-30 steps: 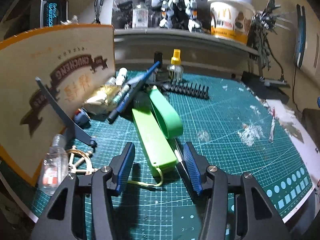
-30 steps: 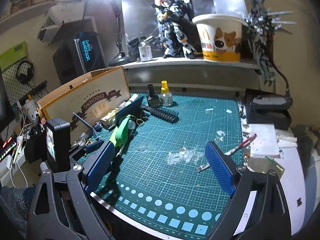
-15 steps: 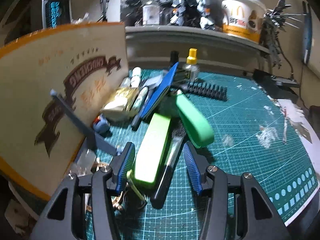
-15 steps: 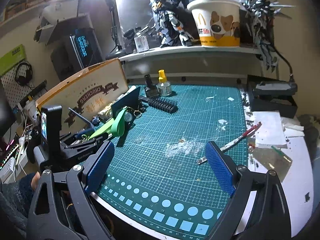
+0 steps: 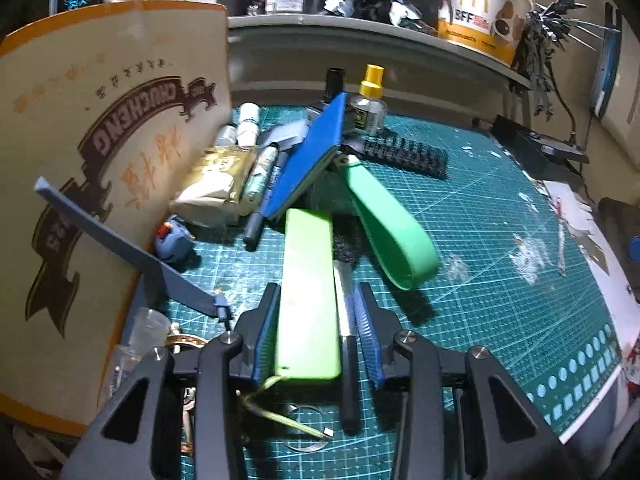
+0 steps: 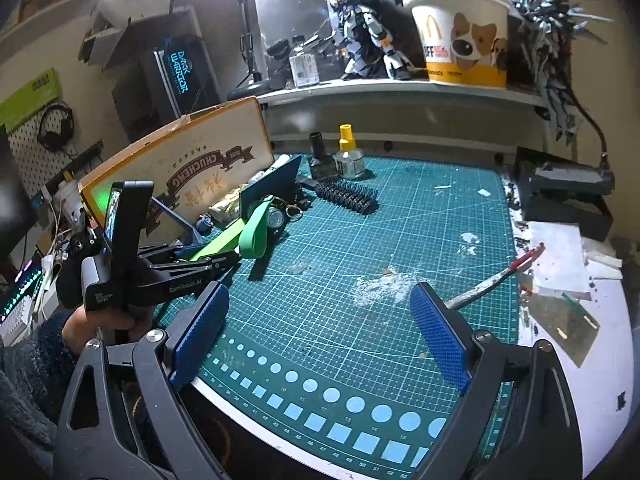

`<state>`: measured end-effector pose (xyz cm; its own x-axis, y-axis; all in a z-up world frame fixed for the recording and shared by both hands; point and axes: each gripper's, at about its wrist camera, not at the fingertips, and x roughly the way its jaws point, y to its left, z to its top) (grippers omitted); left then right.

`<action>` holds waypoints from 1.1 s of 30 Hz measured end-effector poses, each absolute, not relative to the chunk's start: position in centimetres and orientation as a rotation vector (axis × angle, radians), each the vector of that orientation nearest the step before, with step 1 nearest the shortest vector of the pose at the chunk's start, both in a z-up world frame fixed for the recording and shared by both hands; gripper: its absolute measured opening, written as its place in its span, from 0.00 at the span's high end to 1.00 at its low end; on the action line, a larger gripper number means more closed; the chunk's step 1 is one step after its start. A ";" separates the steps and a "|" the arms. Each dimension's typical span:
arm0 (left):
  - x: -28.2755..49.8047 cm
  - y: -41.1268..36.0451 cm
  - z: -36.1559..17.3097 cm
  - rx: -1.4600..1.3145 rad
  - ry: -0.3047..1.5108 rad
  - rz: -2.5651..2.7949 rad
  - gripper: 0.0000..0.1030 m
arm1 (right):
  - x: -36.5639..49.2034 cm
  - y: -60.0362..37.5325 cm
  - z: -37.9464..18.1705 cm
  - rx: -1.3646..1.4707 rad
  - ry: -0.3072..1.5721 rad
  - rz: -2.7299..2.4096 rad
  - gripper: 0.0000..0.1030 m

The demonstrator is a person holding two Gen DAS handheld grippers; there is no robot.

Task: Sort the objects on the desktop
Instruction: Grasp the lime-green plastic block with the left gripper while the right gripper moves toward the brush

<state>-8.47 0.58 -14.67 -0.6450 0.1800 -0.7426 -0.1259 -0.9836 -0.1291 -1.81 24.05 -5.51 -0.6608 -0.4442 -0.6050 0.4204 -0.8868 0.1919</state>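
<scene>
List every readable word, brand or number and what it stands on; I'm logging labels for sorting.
"CHUCHENG", upside down: cardboard box; its other characters unreadable.
"DARK WARRIOR": black box.
"BFF", golden arches: paper bucket; smaller print blurred.
"GenRobot.AI": left gripper.
Small numbers on cutting mat: too blurred.
Bottle labels: unreadable.

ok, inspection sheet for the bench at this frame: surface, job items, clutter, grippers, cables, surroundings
Surface: green cutting mat, white debris scattered on it.
Job's things: light green case between the left gripper's pads; green strap loop, blue board and black comb piled near the cardboard box.
Clutter: yellow-capped bottle, markers, foil packet, red-handled tool.
Grippers: left gripper narrowed around the case and a slim tool, contact unclear; right gripper open, empty.
Cables: thin yellow cord trailing from the case.
Surroundings: shelf with paper bucket and robot model.
</scene>
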 end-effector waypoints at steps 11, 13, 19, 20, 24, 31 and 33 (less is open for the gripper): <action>-9.2 -0.1 -13.8 -1.259 -0.148 2.661 0.62 | -1.8 23.5 -6.0 0.944 -0.039 -2.466 0.11; -9.4 -0.2 -14.0 -1.274 -0.146 2.672 0.62 | -1.9 23.3 -6.1 0.948 -0.037 -2.459 0.11; -9.8 0.4 -14.7 -1.310 -0.008 2.707 0.66 | -1.8 23.1 -6.2 0.951 -0.038 -2.451 0.11; -9.8 0.6 -14.7 -1.310 0.010 2.715 0.72 | -1.8 23.1 -6.3 0.953 -0.044 -2.449 0.11; -10.1 0.6 -14.6 -1.331 -0.034 2.712 0.76 | -2.0 22.7 -6.5 0.964 -0.059 -2.432 0.11; -6.6 -0.9 -11.4 -1.253 0.005 2.756 0.76 | -2.6 20.8 -7.5 1.002 -0.094 -2.407 0.11; -5.3 -1.8 -10.3 -1.214 0.003 2.774 0.76 | -3.0 19.4 -7.8 1.004 -0.124 -2.402 0.11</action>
